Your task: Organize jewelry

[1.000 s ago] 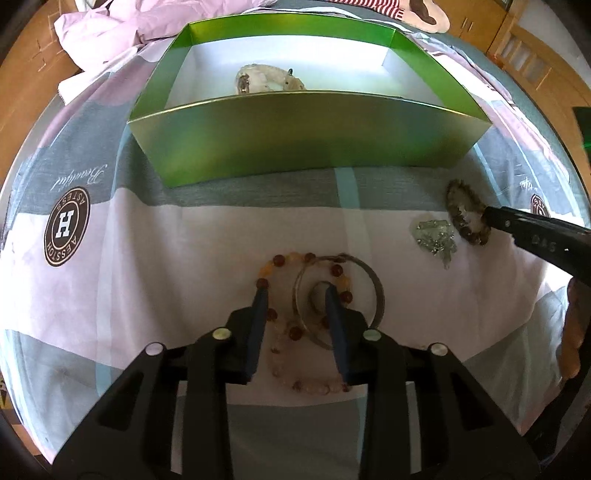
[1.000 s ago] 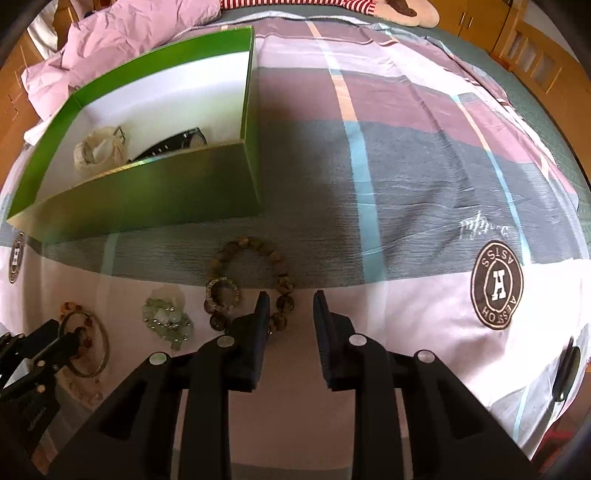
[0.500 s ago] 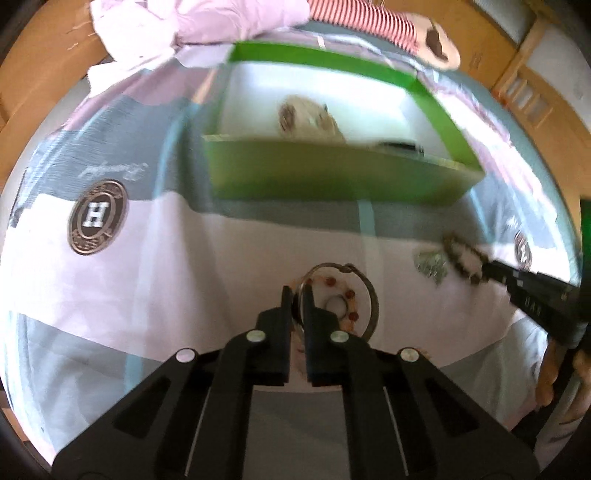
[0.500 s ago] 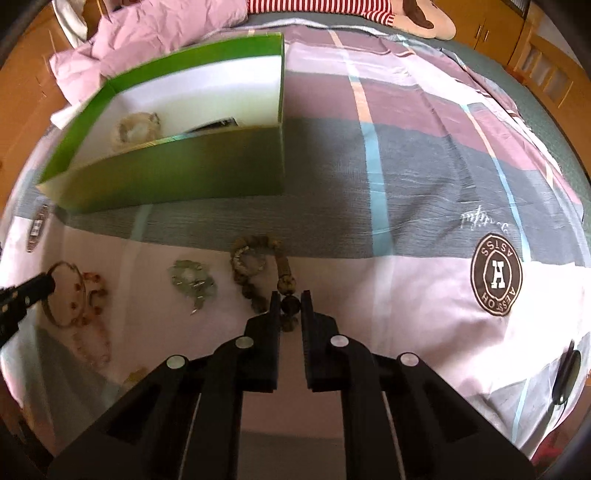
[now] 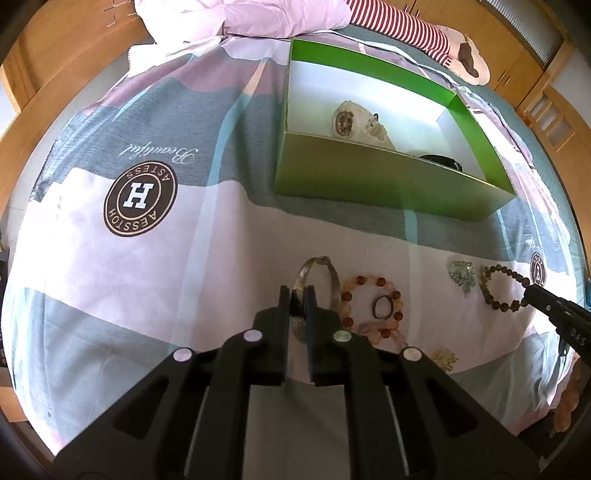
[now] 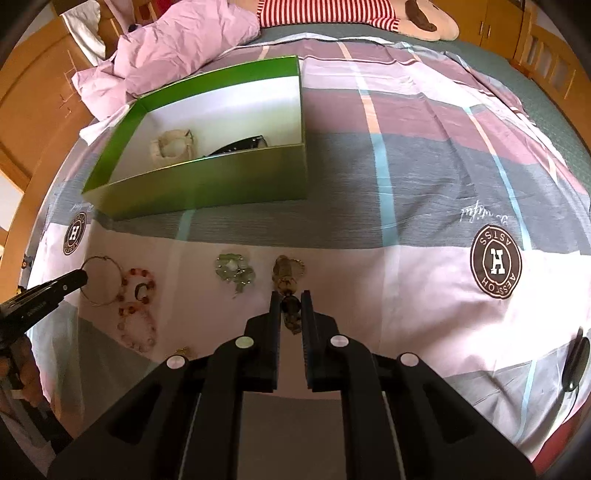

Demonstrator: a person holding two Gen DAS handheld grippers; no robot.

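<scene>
Left gripper [image 5: 297,297]: nearly closed on thin silver metal bangle [image 5: 317,277], just off the bedsheet [image 5: 192,280]; lift straight, keep pinch firm.
Right gripper [image 6: 290,304]: nearly closed on dark brown bead bracelet [image 6: 286,275]; beads may slip.
Green cardboard box [image 6: 207,184]: beyond both, two pieces inside.
Loose count: two orange bead bracelets [image 5: 373,295], one small ring, one green crystal cluster [image 6: 234,271].

Bed covered by a patchwork-print sheet [image 6: 424,177], pink/grey/maroon blocks, round brown "H" logos [image 5: 140,199]. Crumpled pink bedding [image 6: 177,48] at the far end, beside a red-white striped plush [image 6: 325,11]. Wooden bed frame [image 5: 48,70] and wooden cabinets [image 6: 517,22] around. Bright daylight, even.
</scene>
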